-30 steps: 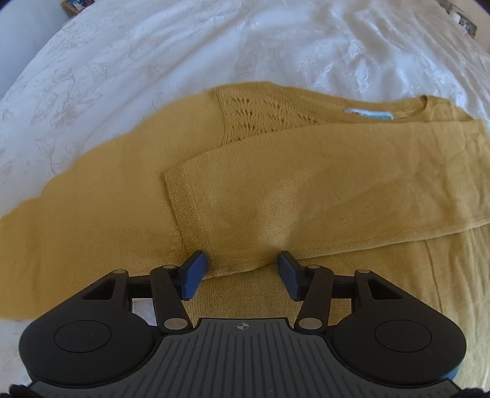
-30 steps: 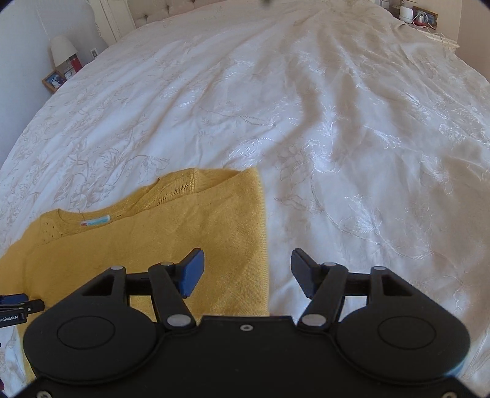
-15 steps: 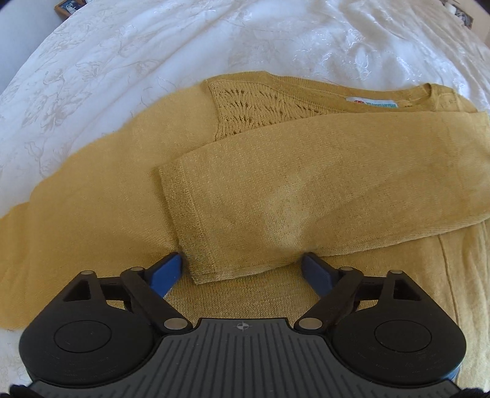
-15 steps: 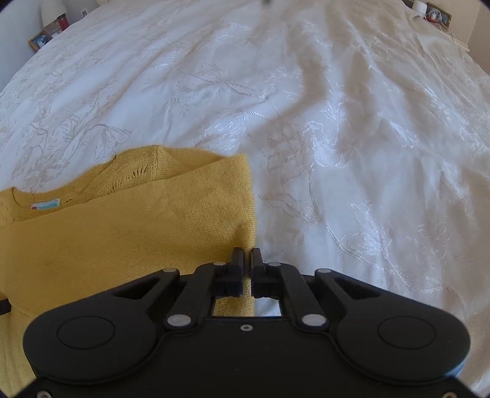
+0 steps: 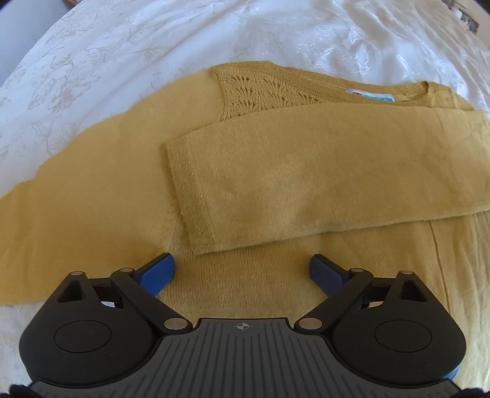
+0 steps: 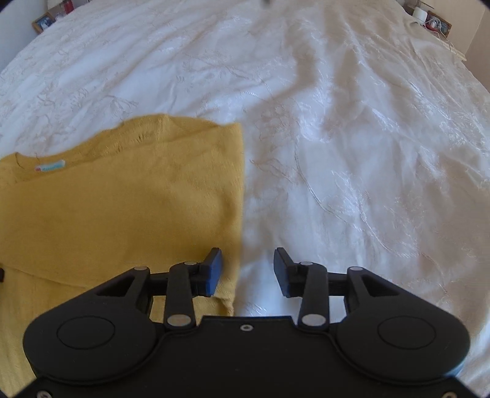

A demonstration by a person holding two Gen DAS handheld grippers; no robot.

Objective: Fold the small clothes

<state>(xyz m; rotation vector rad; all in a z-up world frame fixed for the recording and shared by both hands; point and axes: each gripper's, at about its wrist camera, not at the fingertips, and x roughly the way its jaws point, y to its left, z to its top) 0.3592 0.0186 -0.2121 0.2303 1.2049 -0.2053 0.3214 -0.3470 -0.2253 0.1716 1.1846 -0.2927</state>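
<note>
A mustard-yellow knit sweater (image 5: pixel 275 171) lies flat on the white bedspread (image 5: pixel 128 46). One sleeve (image 5: pixel 306 177) is folded across its chest, cuff pointing left. The other sleeve (image 5: pixel 61 196) stretches out to the left. My left gripper (image 5: pixel 242 271) is wide open and empty, just below the folded cuff. In the right wrist view the sweater's folded right edge (image 6: pixel 235 196) shows, with the neck label (image 6: pixel 50 167). My right gripper (image 6: pixel 247 269) is open and empty over that edge, its left finger above the knit and its right finger above the bedspread (image 6: pixel 352 137).
The embroidered white bedspread spreads far to the right and behind the sweater. Picture frames (image 6: pixel 43 23) and small items (image 6: pixel 431 21) stand on bedside tables at the far corners.
My right gripper shut at the sweater's right edge half a second ago and has opened again. My left gripper opened wider and drew back slightly from the folded cuff.
</note>
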